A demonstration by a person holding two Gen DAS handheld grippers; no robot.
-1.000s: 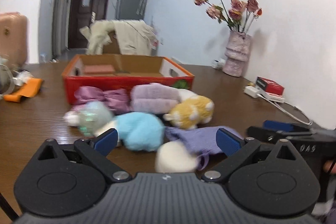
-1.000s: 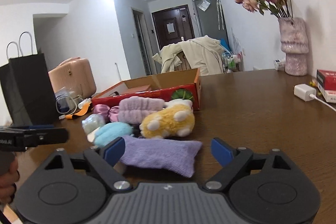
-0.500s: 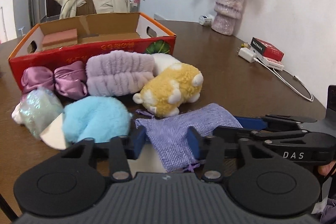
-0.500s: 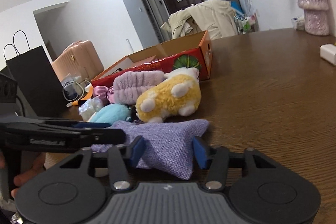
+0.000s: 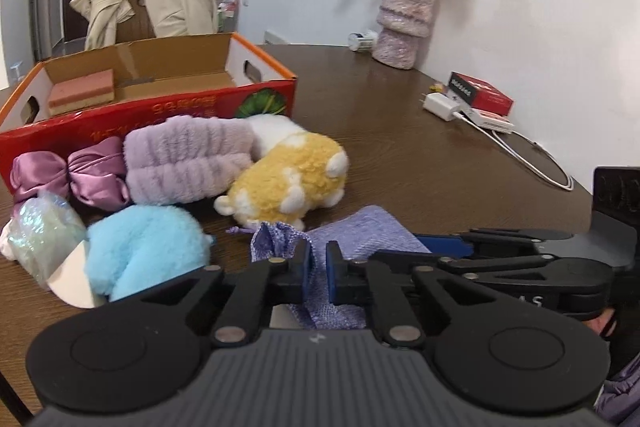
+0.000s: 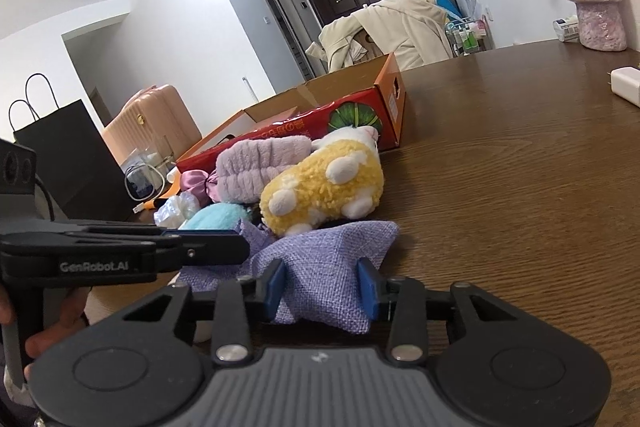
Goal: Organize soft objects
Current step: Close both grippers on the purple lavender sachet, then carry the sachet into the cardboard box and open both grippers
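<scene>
Left gripper (image 5: 316, 261) pinched nearly shut on the gathered mouth end of the lilac woven pouch (image 6: 320, 267), cloth bunched between the blue pads. Right gripper (image 6: 320, 283) astride the pouch's other end, jaws closing, pads pressing into the fabric on both sides. Pouch lying on the brown wooden table (image 6: 500, 187), toward its near edge, puckered between the two grips. Just behind it, touching or nearly so: yellow-and-white plush toy (image 5: 288, 183) on its side. Left of that, a light blue fluffy toy (image 5: 144, 251) over a white disc, and a shiny translucent bundle (image 5: 36, 231). Farther back, a lilac plush headband (image 5: 184, 163) and a purple satin scrunchie (image 5: 68, 175), both against the front wall of the open red cardboard box (image 5: 140, 115). Inside the box, a pink sponge block (image 5: 82, 93). Along the table's far and right edges by the wall: pink textured vase (image 5: 404, 23) with dried roses, white charger (image 5: 440, 105) with cable, small red carton (image 5: 480, 95).
</scene>
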